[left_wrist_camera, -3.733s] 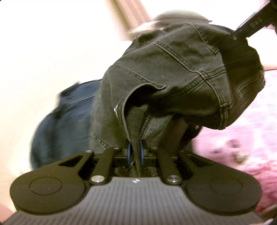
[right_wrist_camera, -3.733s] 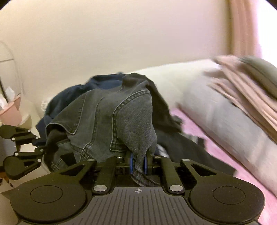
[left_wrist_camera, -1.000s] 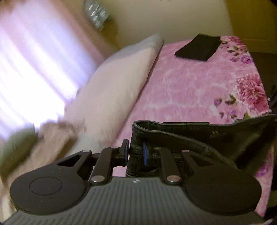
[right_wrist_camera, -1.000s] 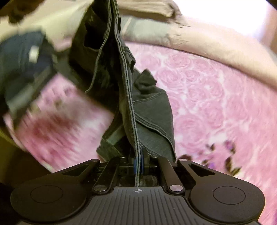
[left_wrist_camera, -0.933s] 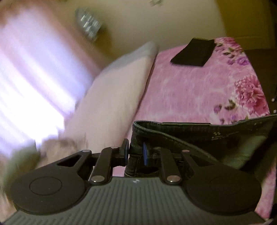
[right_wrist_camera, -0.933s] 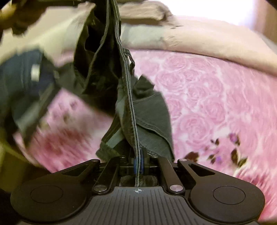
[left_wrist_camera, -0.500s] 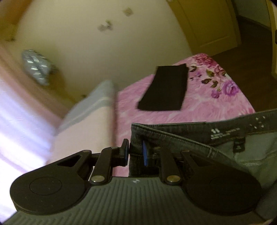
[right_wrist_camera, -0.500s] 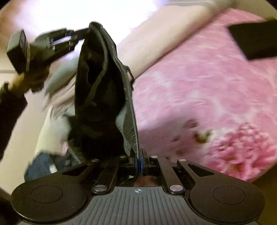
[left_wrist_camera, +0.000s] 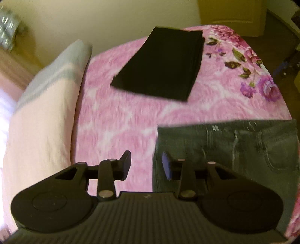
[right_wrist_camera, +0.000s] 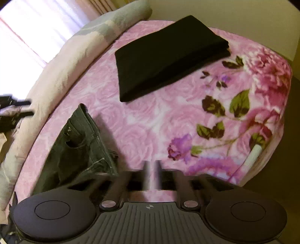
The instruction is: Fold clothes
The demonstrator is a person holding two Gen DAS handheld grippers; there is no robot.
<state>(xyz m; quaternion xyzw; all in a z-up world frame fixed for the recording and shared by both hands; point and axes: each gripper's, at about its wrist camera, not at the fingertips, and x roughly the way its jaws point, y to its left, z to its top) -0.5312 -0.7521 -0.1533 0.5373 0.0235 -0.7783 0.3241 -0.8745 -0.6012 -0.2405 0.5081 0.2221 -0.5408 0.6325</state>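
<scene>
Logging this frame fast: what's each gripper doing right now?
Left gripper: open, holding nothing, beside the grey jeans.
Right gripper: blurred; a gap shows between its fingers, nothing held.

Cloth surfaces lying on a bed.
Faded grey denim jeans (left_wrist_camera: 234, 150) are resting on plush pink floral blanket (left_wrist_camera: 116, 120); matt black folded garment (left_wrist_camera: 161, 63) beyond.

Setting: home bedroom. Evidence: a bed covered by a pink fleece blanket with printed roses and green leaves (right_wrist_camera: 215, 116); a long pale pink and grey bolster pillow (left_wrist_camera: 43, 105) along one side of it; a curtained, brightly lit window (right_wrist_camera: 37, 28) behind the pillow; cream painted wall (left_wrist_camera: 103, 20); a yellowish wooden door (left_wrist_camera: 232, 16) beyond the bed; dark floor (left_wrist_camera: 279, 35) beside it.
</scene>
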